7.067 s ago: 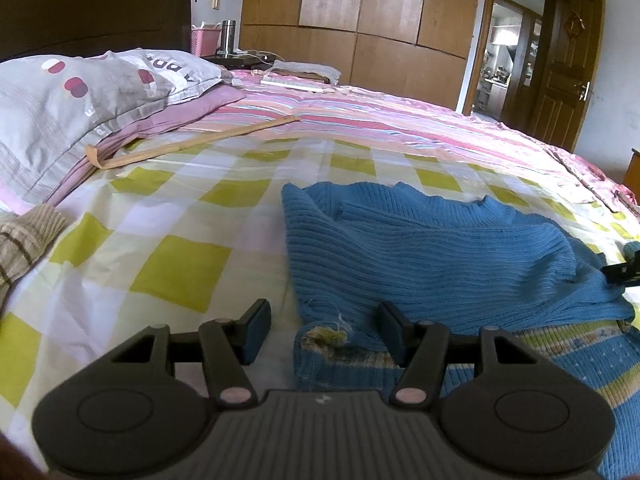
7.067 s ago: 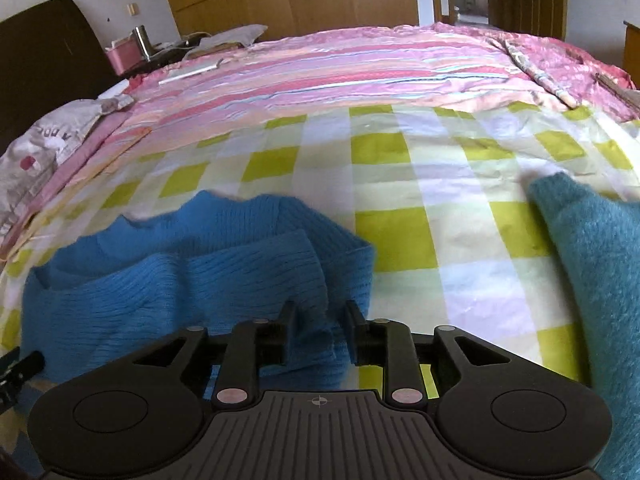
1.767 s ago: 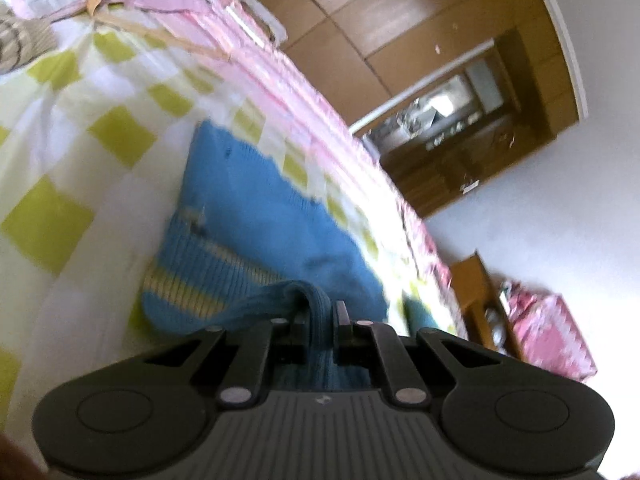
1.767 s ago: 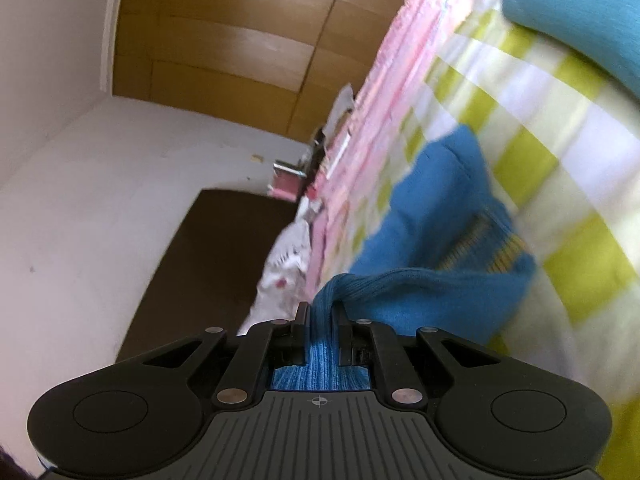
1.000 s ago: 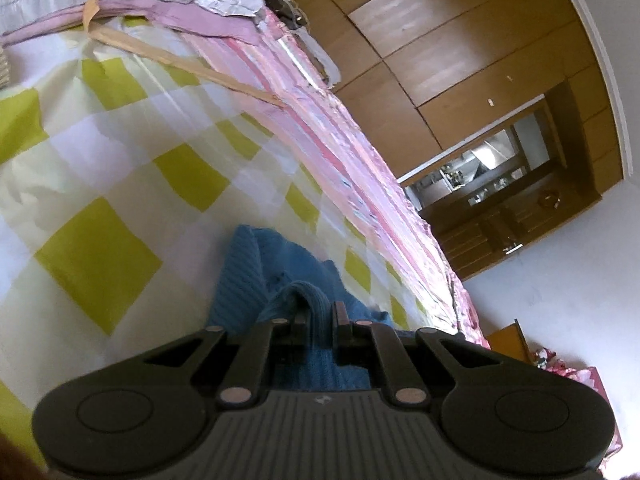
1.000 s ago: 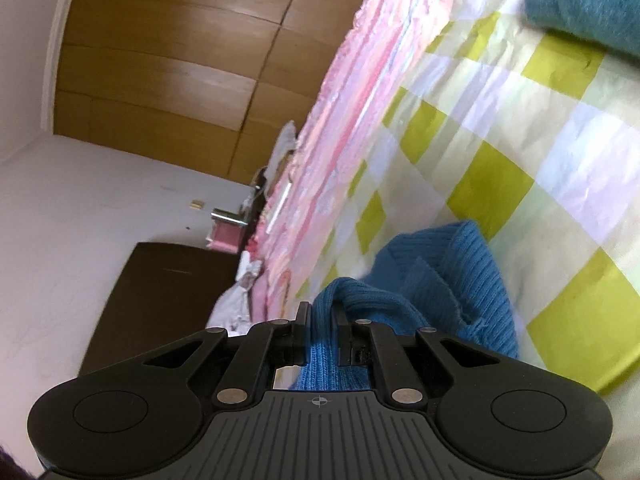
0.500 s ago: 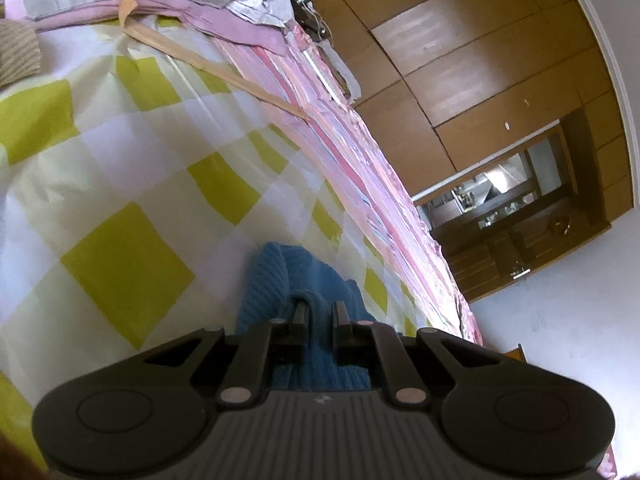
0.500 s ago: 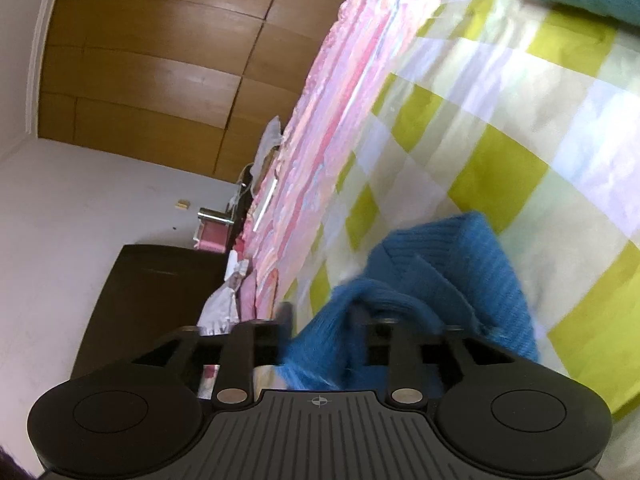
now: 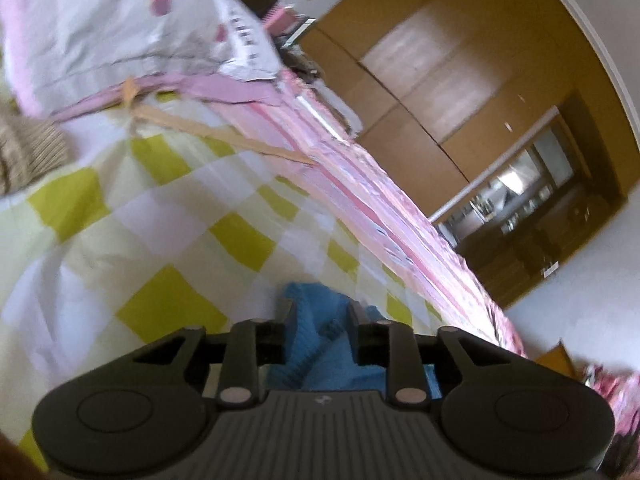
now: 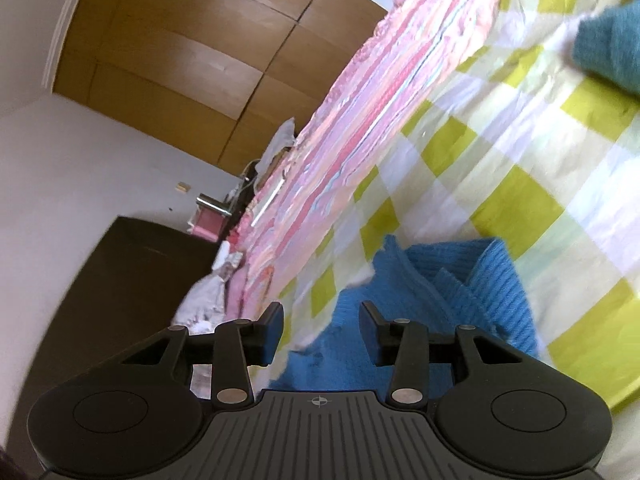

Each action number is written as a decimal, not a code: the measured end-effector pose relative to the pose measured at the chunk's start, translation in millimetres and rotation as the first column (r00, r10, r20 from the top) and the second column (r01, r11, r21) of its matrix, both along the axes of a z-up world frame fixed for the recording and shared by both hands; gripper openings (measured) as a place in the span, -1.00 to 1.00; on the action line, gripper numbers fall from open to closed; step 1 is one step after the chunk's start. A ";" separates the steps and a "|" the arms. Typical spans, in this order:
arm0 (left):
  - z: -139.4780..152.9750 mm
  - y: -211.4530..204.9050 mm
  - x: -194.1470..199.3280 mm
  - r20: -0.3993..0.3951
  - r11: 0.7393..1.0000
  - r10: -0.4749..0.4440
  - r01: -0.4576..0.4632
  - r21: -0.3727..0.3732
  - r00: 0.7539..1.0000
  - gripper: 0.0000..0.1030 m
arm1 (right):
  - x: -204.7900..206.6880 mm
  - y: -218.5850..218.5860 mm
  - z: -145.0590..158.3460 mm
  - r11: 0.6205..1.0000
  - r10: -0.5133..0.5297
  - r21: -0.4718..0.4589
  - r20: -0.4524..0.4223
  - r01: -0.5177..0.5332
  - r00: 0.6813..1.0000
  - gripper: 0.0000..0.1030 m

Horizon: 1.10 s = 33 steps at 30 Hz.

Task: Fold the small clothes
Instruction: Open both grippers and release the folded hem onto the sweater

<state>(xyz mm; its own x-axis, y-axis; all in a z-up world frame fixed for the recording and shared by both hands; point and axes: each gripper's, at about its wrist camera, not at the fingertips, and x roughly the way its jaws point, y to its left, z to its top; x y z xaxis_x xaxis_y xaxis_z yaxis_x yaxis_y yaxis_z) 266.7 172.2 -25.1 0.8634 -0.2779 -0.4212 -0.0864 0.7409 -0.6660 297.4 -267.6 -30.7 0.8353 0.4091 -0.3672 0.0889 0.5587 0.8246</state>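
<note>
Both grippers, left [image 9: 322,314] and right [image 10: 321,322], are opening off the blue sweater [image 10: 452,292] (knit between their fingers, unclamped).

Checked bedsheet [image 9: 132,240], pillow [image 9: 120,28], wooden wardrobe [image 10: 180,40], teal garment [image 10: 612,44]

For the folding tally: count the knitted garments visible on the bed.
3: a blue sweater beneath both grippers, a teal knit at the right view's top-right edge, a brown striped knit by the pillow. Others may be hidden.
</note>
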 end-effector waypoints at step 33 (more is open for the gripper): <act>-5.9 -16.1 -8.5 -0.109 0.945 0.109 -0.069 0.320 0.988 -0.04 | -53.7 13.3 2.6 0.846 0.069 -0.523 -0.091 -0.106 0.994 -0.22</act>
<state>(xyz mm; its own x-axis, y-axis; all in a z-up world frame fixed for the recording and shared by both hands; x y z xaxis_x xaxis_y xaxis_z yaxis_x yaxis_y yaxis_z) 258.2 156.2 -31.0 0.8140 -0.0382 -0.5795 -0.2284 0.8964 -0.3799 243.7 -254.4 -28.2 0.7715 0.2089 -0.6010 0.0626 0.9151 0.3984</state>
